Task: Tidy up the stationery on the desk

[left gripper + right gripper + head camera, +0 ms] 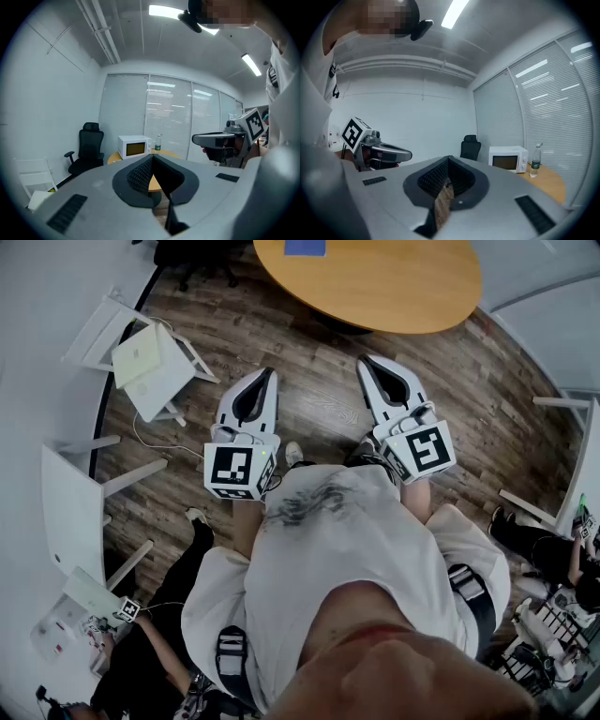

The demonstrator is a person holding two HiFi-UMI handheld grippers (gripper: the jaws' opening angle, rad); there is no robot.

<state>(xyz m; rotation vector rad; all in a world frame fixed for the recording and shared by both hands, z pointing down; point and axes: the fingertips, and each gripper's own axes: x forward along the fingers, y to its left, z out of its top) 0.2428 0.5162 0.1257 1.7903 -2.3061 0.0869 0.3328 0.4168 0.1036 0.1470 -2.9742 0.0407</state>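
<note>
two tools closed: left tool, right tool; one microwave.

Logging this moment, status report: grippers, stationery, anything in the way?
Left gripper shut, empty; right gripper shut, empty. No stationery in view. Round table ahead.

Bare brown plank floor lies open ahead of the left gripper and right gripper. Beyond it, a round orange wooden table bars the way, carrying a white microwave and a clear plastic bottle. White folding chairs crowd the left side.
</note>
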